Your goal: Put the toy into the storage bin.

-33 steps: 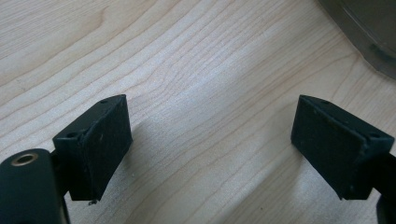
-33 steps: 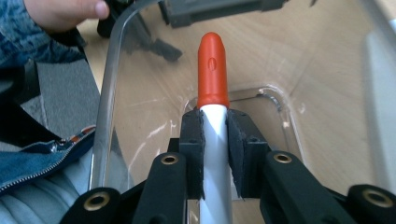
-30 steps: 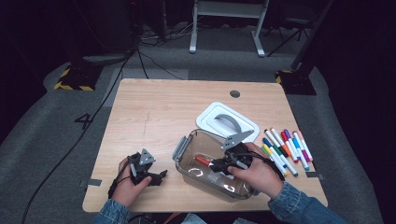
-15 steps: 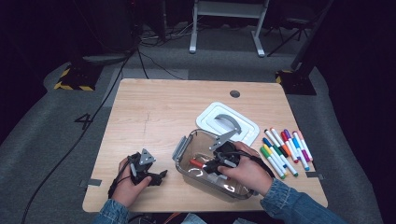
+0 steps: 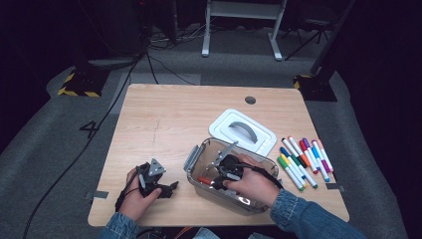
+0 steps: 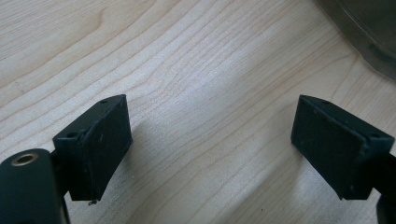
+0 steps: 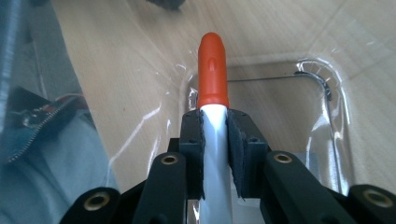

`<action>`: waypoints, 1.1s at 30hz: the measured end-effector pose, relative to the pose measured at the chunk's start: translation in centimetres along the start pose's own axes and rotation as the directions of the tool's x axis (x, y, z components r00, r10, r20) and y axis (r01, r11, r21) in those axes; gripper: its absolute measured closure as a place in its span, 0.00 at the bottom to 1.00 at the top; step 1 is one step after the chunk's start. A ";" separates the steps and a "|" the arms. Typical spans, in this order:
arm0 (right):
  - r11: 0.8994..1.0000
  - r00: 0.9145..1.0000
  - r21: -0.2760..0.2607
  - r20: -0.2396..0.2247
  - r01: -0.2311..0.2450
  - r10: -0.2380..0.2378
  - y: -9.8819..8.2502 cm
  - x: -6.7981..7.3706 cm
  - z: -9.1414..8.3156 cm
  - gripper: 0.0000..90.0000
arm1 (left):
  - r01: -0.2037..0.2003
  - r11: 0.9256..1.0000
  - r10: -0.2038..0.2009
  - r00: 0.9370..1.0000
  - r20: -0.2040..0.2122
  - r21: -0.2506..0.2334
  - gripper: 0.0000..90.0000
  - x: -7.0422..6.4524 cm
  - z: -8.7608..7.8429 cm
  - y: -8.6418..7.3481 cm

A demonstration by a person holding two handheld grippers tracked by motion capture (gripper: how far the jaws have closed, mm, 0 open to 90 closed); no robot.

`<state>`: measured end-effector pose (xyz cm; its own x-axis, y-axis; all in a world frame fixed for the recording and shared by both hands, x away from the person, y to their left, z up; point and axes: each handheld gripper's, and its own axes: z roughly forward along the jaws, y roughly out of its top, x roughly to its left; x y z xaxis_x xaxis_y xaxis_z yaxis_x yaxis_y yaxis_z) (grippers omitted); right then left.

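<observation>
Markers and a clear plastic bin (image 5: 199,158) share the near right part of the wooden table (image 5: 164,124), and the bin serves as the anchor here. Inside it, the right gripper (image 5: 213,180) reaches toward the bin's left wall with its jaws pressed together on an orange-capped marker (image 7: 213,70) — the white barrel runs between the pads and the cap sticks out past the tips, pointing at the bin's clear wall. From above, the orange cap (image 5: 204,180) shows low in the bin near its left side.

Just behind the bin lies its white lid (image 5: 243,131), handle up, flat on the wood. To the bin's right, a row of loose markers (image 5: 303,158) in several colours rests side by side, close to the table's right edge.

Left of the bin, apart from it, the left gripper (image 5: 171,187) sits low over bare wood — its jaws stand apart with nothing between them, and a corner of the bin (image 6: 369,32) shows just ahead of it.
</observation>
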<state>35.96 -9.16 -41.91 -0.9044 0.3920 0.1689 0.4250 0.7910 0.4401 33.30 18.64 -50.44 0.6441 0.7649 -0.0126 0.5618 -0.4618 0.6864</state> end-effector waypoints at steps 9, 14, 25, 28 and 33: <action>0.998 1.000 0.061 -0.024 0.006 -0.004 -0.2 -0.2 1.3 0.85 | 0.000 1.000 0.000 1.000 0.000 0.000 0.14 0.0 0.0 0.0; 0.997 0.999 0.082 -0.042 -0.008 0.012 -0.5 -0.3 1.8 0.85 | 0.000 1.000 0.000 1.000 0.000 0.000 0.14 0.0 0.0 0.0; 0.992 0.998 0.127 -0.059 -0.009 0.016 -0.8 -0.3 2.8 0.85 | 0.000 1.000 0.000 1.000 0.000 0.000 0.14 0.0 0.0 0.0; 0.990 0.998 0.139 -0.058 -0.008 0.016 -0.8 -0.3 3.1 0.85 | 0.000 1.000 0.000 1.000 0.000 0.000 0.14 0.0 0.0 0.0; 0.991 0.998 0.135 -0.057 -0.012 0.020 -0.9 -0.3 3.1 0.83 | 0.000 1.000 0.000 1.000 0.000 0.000 0.14 0.0 0.0 0.0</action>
<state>36.02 -8.54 -45.07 -0.8966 0.3797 0.2278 0.4368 0.8427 0.3146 33.31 18.64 -50.44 0.6443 0.7647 -0.0124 0.5616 -0.4621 0.6863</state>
